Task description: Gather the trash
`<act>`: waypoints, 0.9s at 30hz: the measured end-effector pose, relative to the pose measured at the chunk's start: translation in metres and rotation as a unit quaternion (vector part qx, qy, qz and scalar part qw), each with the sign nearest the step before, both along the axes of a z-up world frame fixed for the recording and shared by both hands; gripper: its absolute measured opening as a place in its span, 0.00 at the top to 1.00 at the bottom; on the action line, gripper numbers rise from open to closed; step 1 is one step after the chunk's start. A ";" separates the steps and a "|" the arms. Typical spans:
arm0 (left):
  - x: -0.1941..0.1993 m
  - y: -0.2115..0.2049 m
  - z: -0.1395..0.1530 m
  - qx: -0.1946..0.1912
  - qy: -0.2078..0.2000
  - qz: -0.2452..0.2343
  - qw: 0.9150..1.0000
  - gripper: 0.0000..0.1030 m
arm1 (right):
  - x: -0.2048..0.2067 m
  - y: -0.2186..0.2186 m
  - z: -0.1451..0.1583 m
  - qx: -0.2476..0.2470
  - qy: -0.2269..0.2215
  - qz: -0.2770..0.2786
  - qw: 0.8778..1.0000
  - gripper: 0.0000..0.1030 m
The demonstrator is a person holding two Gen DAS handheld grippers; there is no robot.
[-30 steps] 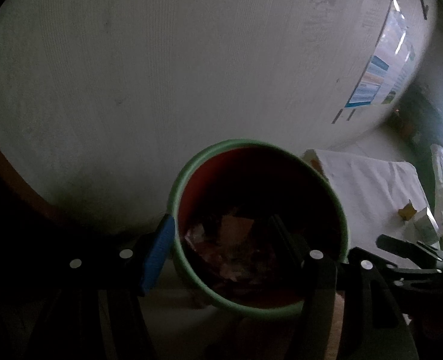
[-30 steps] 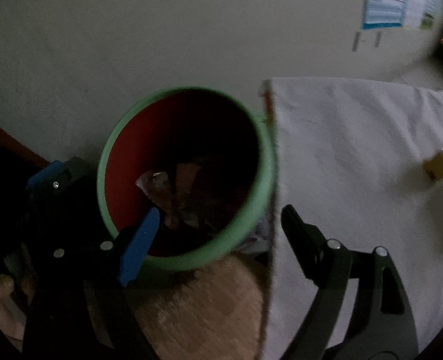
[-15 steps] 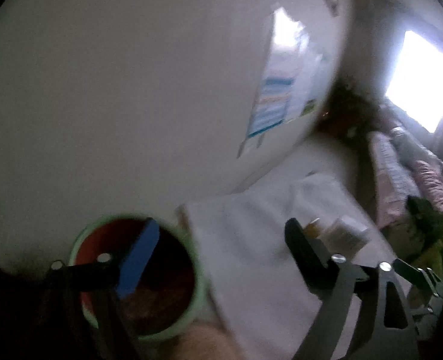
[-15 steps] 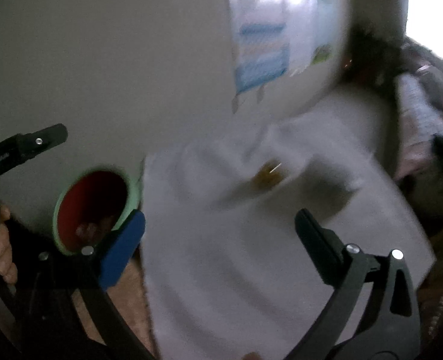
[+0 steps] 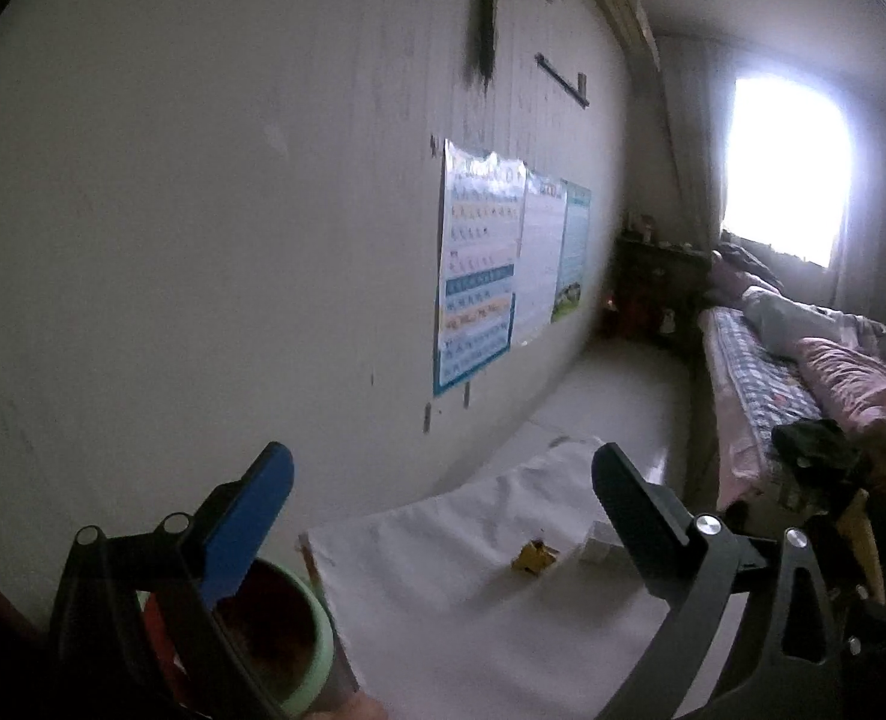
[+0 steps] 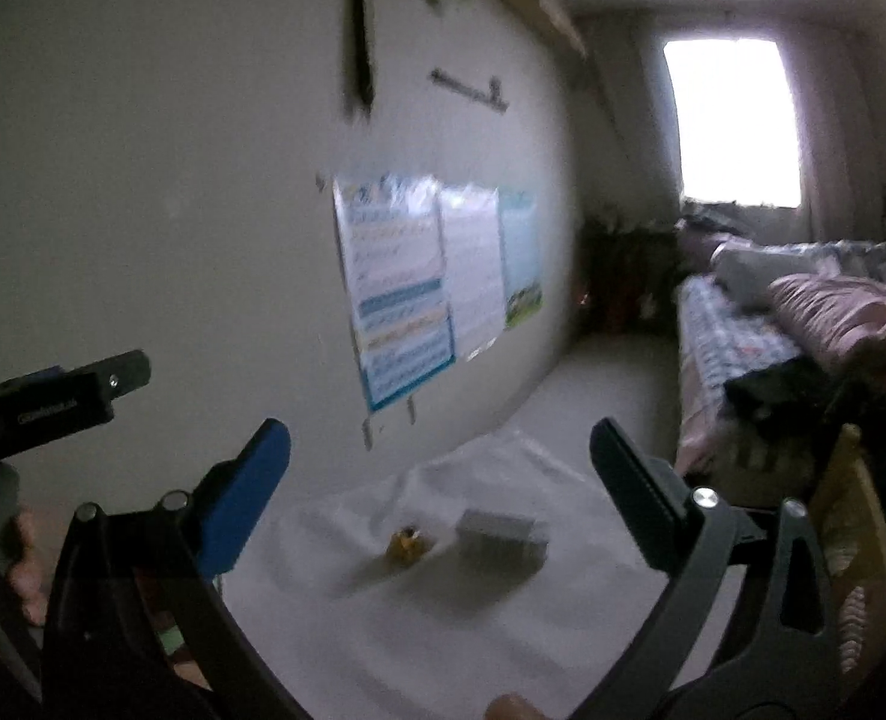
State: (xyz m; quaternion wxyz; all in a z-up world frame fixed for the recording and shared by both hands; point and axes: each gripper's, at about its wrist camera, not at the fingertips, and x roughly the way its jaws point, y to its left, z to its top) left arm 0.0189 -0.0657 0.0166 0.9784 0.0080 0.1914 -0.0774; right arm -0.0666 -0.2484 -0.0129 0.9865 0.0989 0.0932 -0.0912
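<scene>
Green-rimmed bin point(image 5: 287, 630) is already holding scraps; a yellow wrapper point(image 5: 534, 555) and small box point(image 6: 501, 535) are still lying on the white-covered desk point(image 5: 443, 600); left gripper point(image 5: 443, 501), widening, and right gripper point(image 6: 440, 474), spread wide, are gripping nothing.

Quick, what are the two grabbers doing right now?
Left gripper: opening, nothing between the jaws.
Right gripper: open, empty.
</scene>
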 end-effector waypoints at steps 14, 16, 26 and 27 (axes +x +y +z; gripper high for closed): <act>-0.004 0.000 -0.006 0.005 0.018 0.007 1.000 0.07 | 0.004 0.006 -0.010 0.011 0.020 0.029 0.999 0.04; -0.001 0.005 -0.009 -0.003 0.030 0.007 1.000 0.07 | 0.005 0.008 -0.011 0.012 0.026 0.032 0.999 0.04; 0.000 0.010 -0.016 0.011 0.036 0.010 0.999 0.07 | 0.008 0.012 -0.015 0.011 0.041 0.037 0.998 0.04; 0.001 0.009 -0.016 0.014 0.035 0.009 0.999 0.07 | 0.008 0.012 -0.016 0.010 0.042 0.036 0.998 0.04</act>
